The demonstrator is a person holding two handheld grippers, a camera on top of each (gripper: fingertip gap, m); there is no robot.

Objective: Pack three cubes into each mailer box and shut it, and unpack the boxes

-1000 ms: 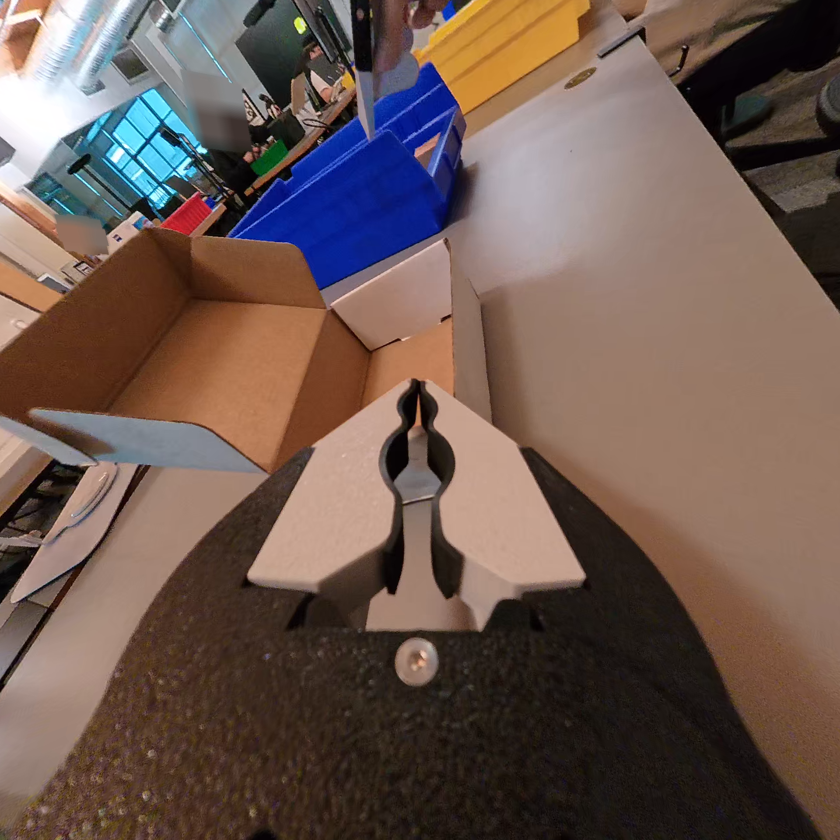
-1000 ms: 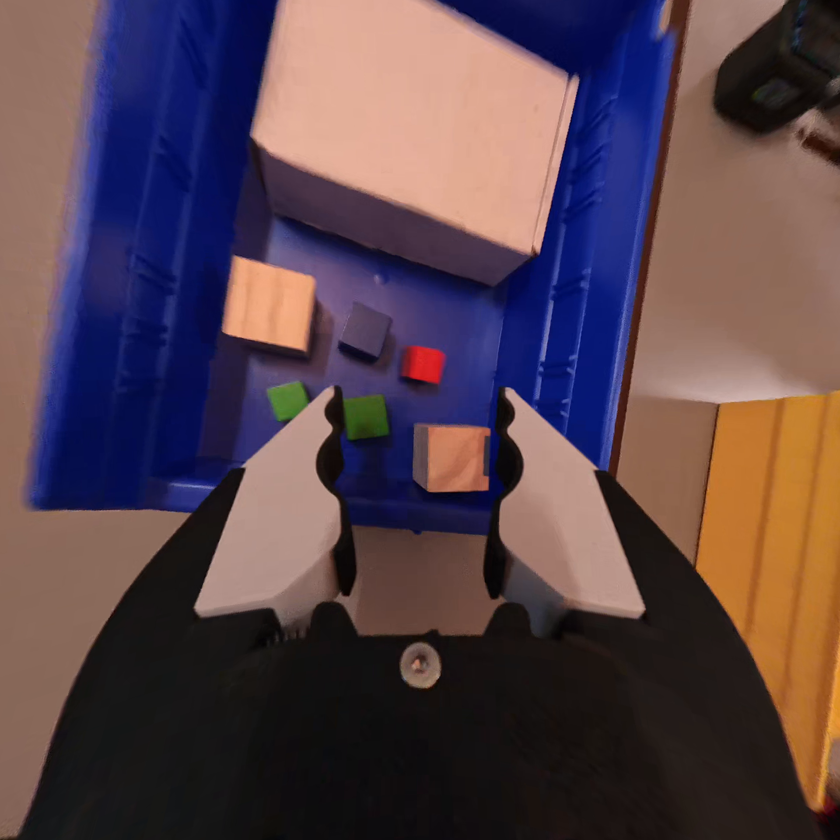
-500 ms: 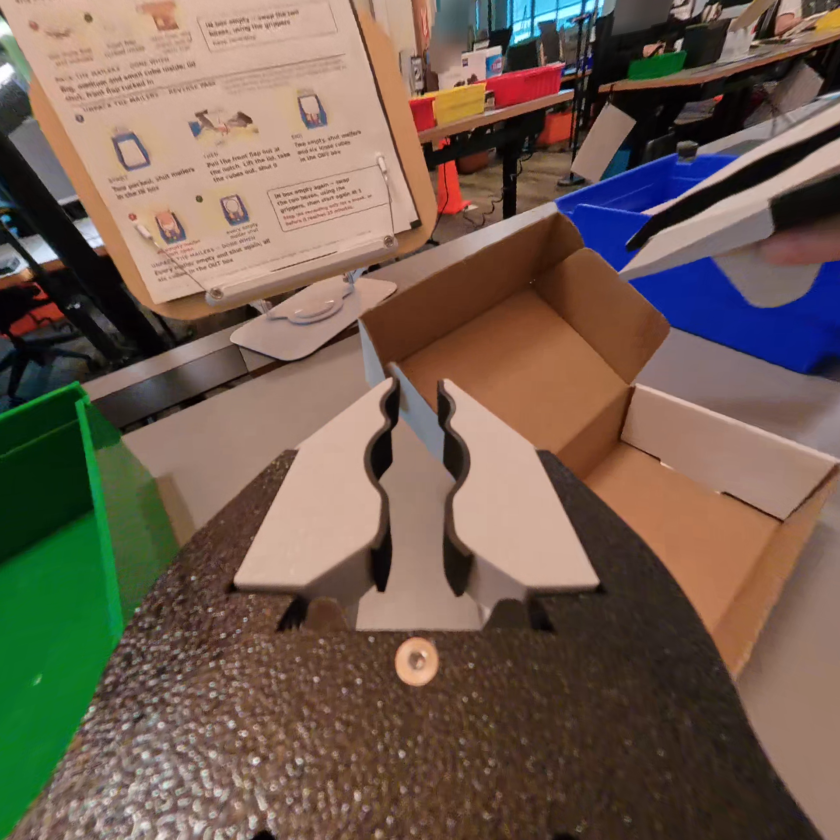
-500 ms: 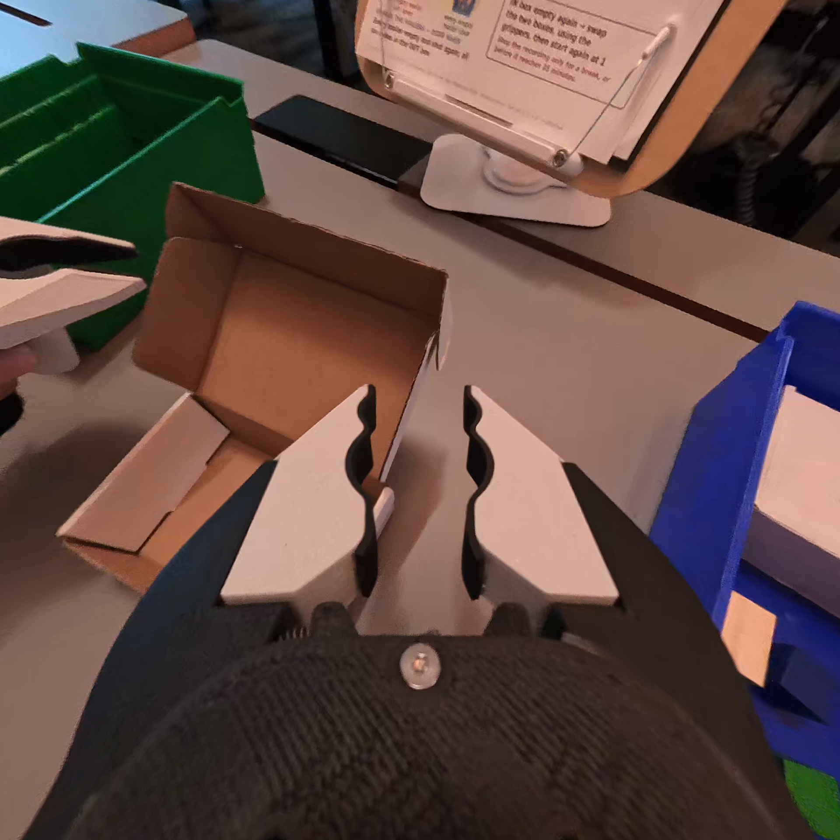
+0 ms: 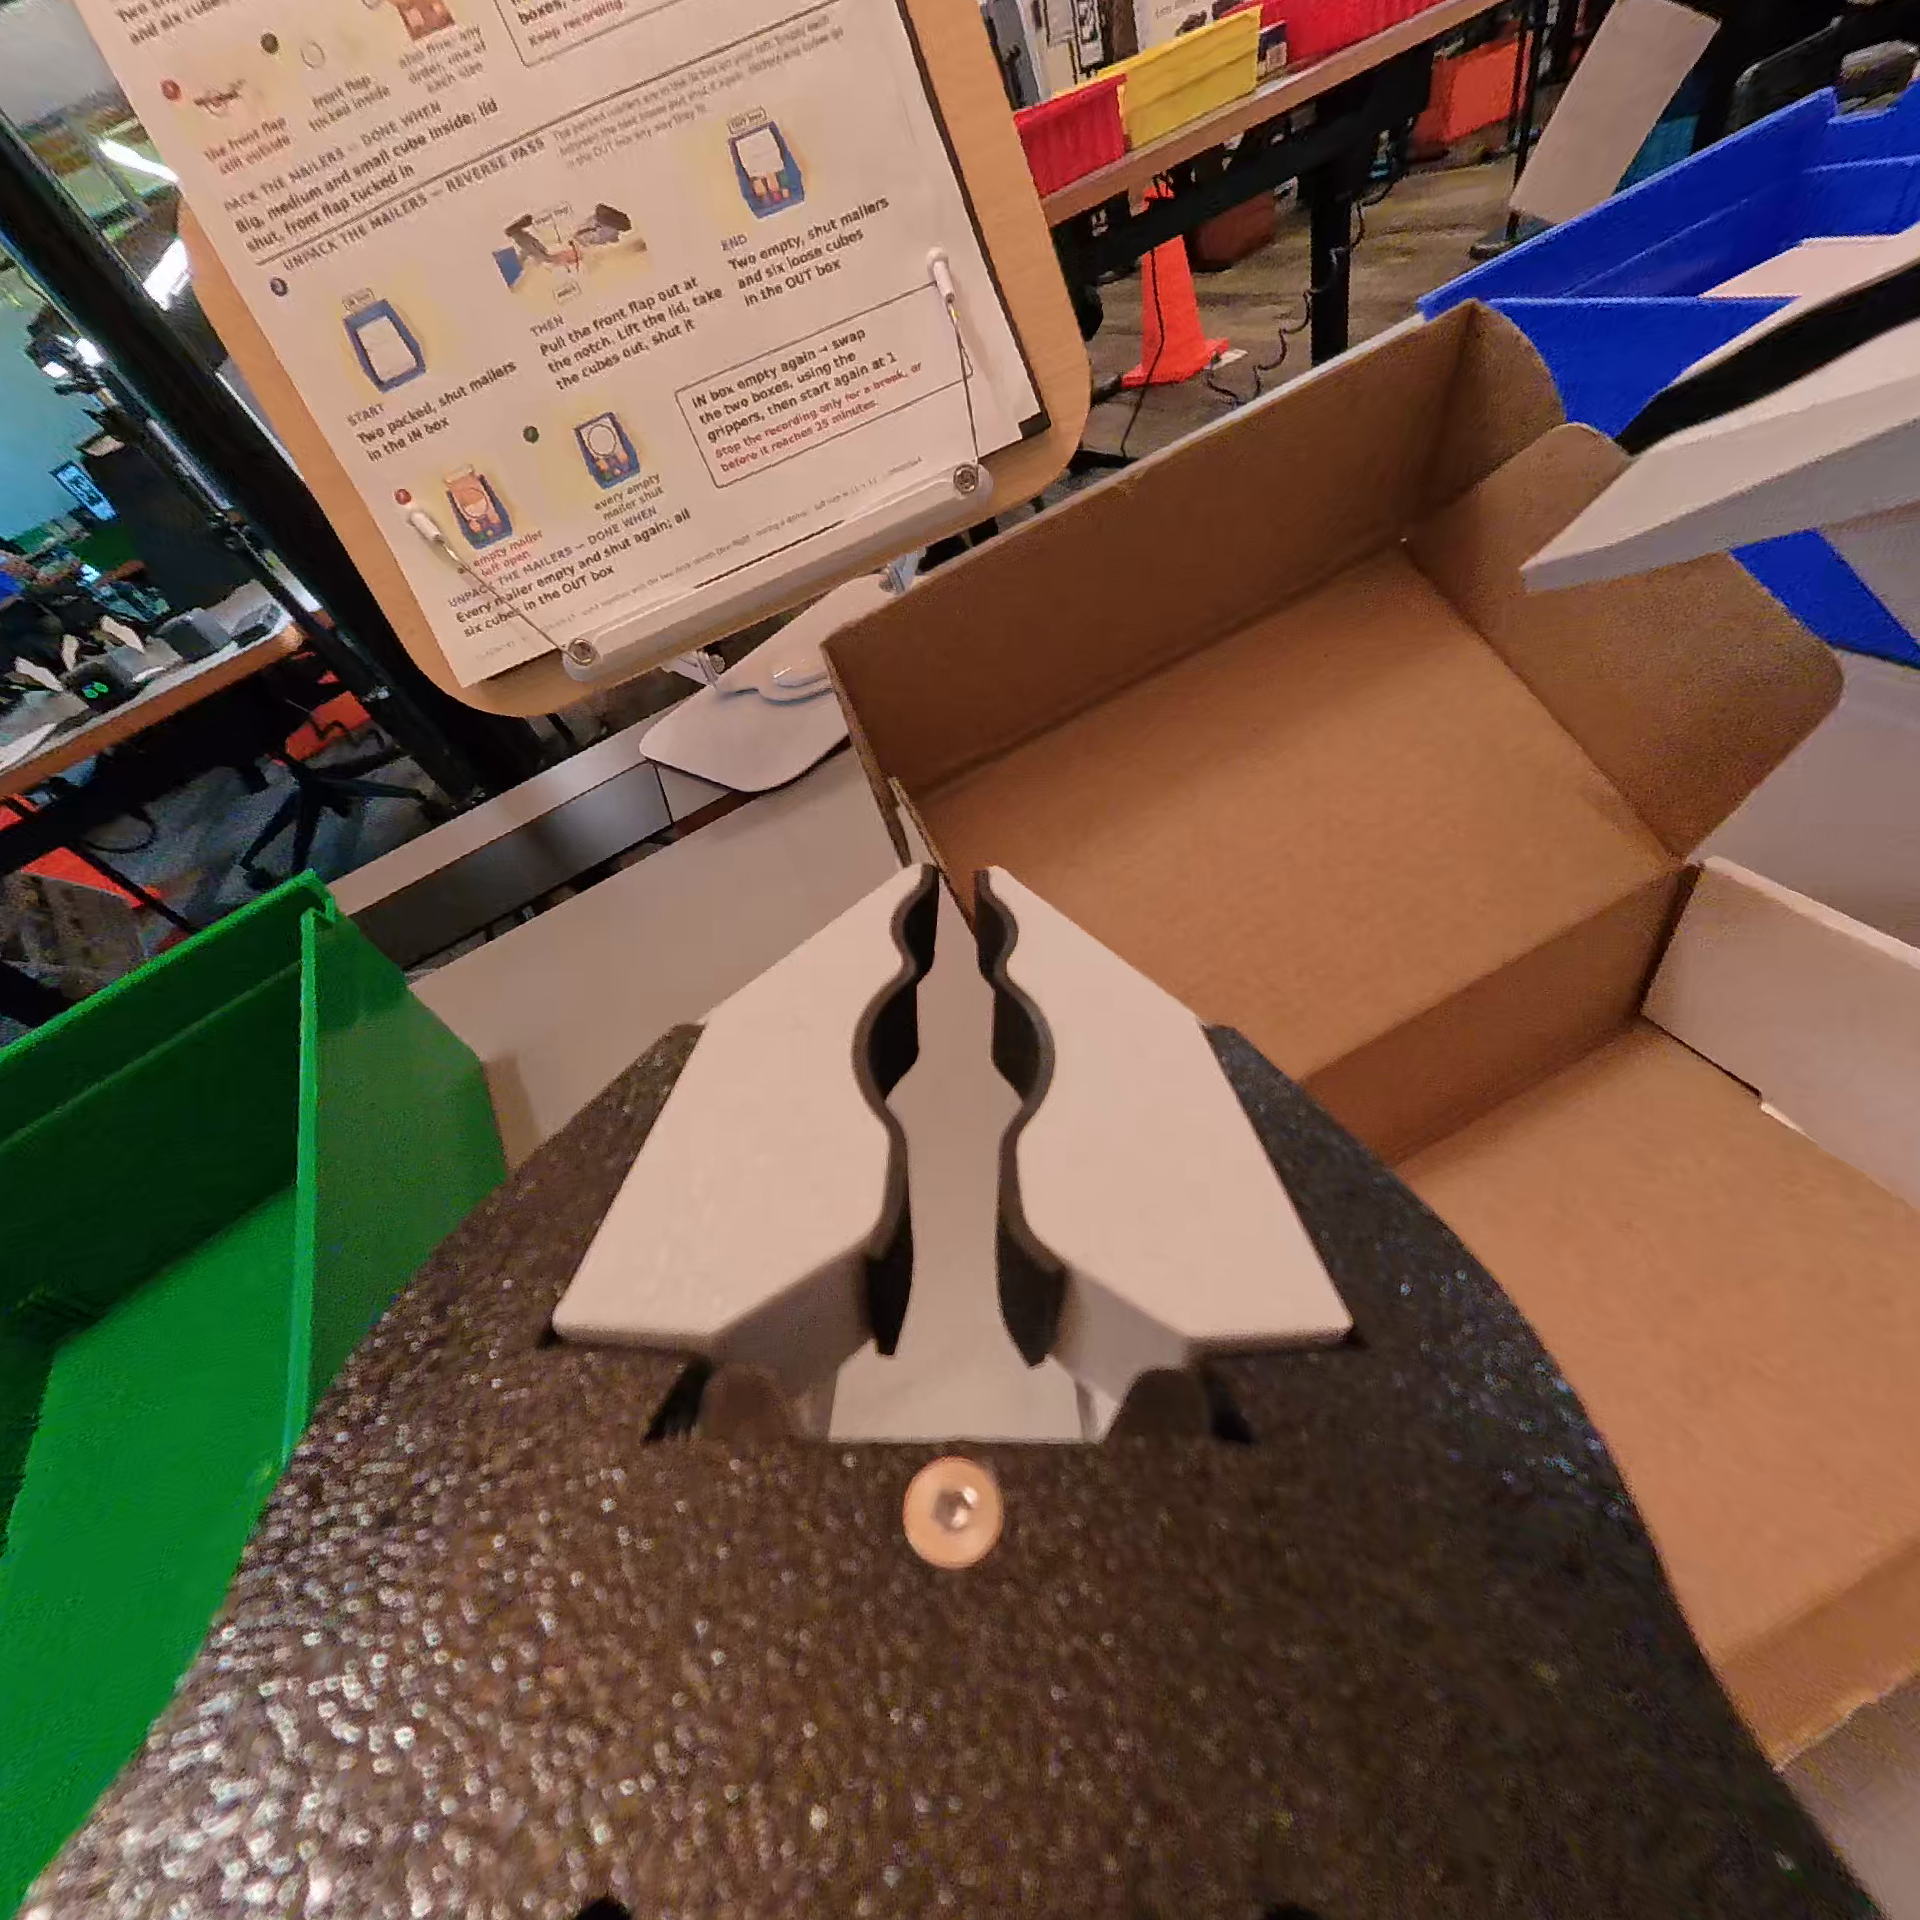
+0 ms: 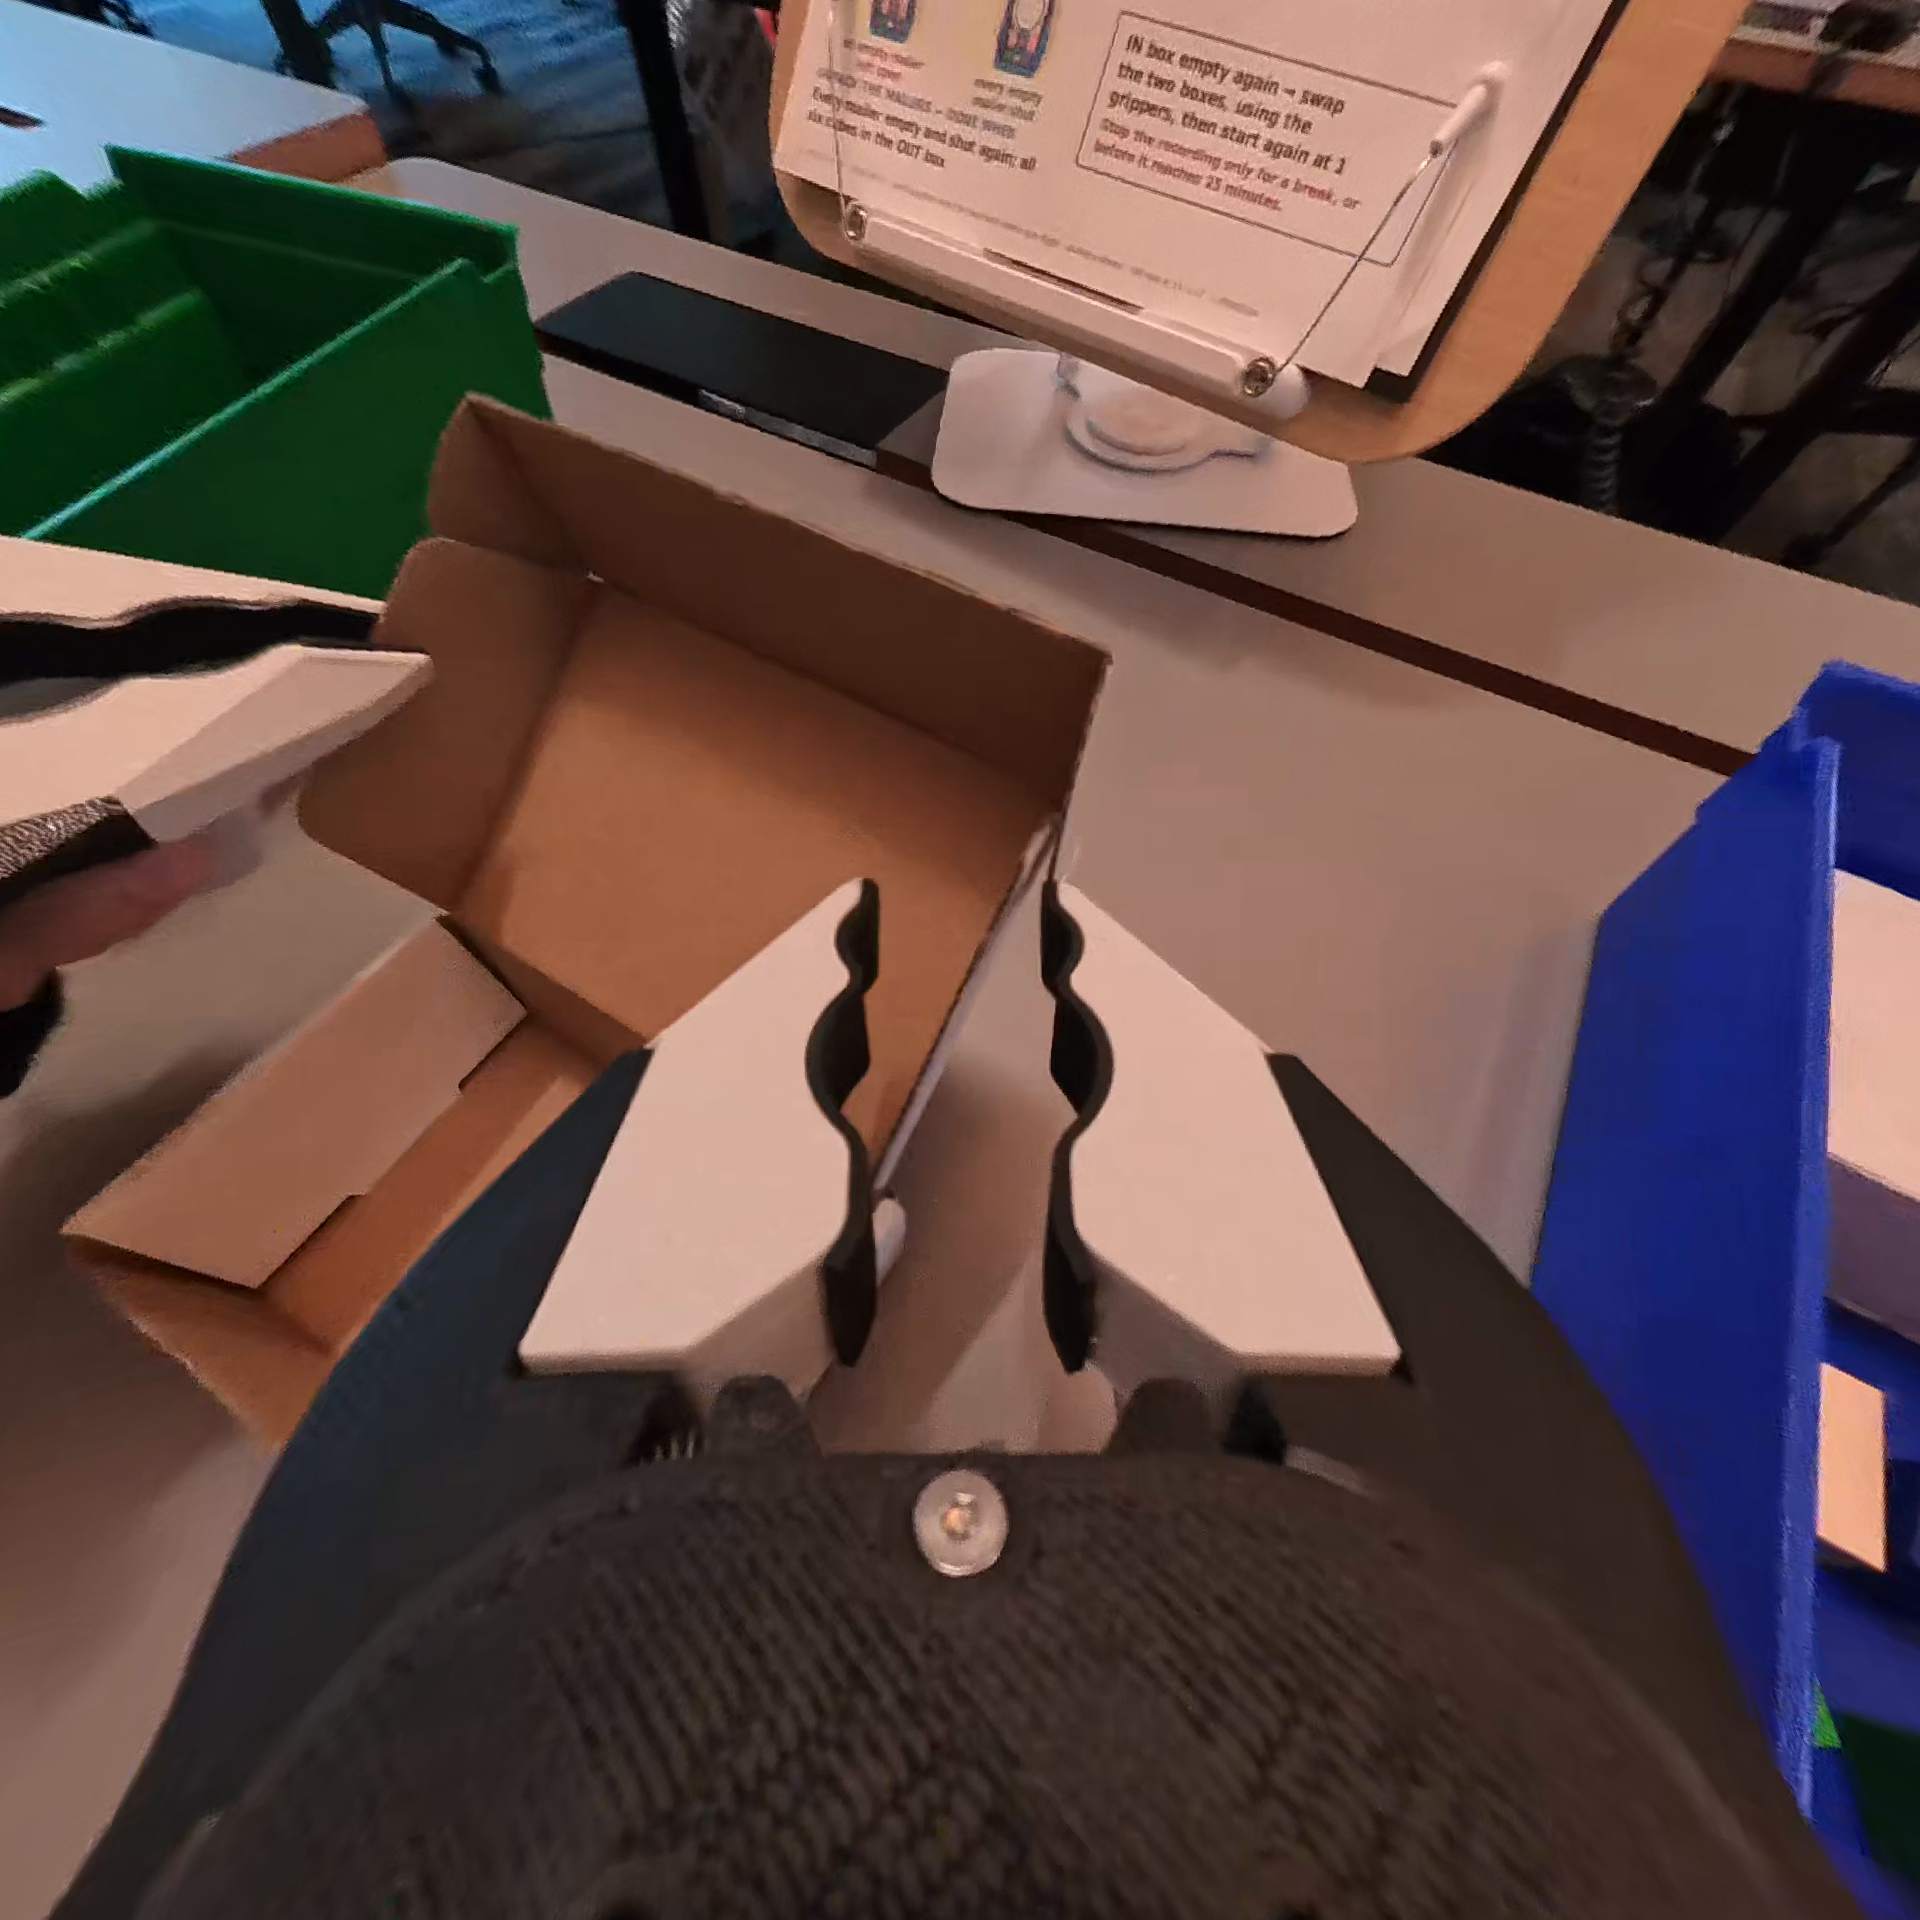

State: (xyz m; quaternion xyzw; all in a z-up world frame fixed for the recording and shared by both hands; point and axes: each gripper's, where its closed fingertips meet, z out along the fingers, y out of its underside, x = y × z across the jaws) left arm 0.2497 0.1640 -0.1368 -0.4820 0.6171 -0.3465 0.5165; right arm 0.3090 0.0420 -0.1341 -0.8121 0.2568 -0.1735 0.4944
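An open, empty mailer box [image 5: 1299,831], brown inside and white outside, lies on the grey table with its lid standing up at the back; it also shows in the right wrist view [image 6: 727,790]. My left gripper [image 5: 956,883] is shut on the lid's left side flap [image 5: 943,1039]. My right gripper [image 6: 961,894] is open, with its fingers on either side of the lid's right side flap [image 6: 977,1018] and not touching it. Each gripper shows in the other's view: the right gripper [image 5: 1621,488] and the left gripper [image 6: 405,634]. No cube is in the box.
A blue bin [image 6: 1714,1143] at the right holds a shut white mailer box [image 6: 1881,1091] and a wooden cube [image 6: 1849,1475]. A green bin [image 5: 156,1247] stands at the left. An instruction board on a stand [image 6: 1143,156] is behind the box.
The right gripper left the blue bin's cubes and came to the lid's right flap, its jaws narrowing. The left gripper swung round to the left flap and closed on it.
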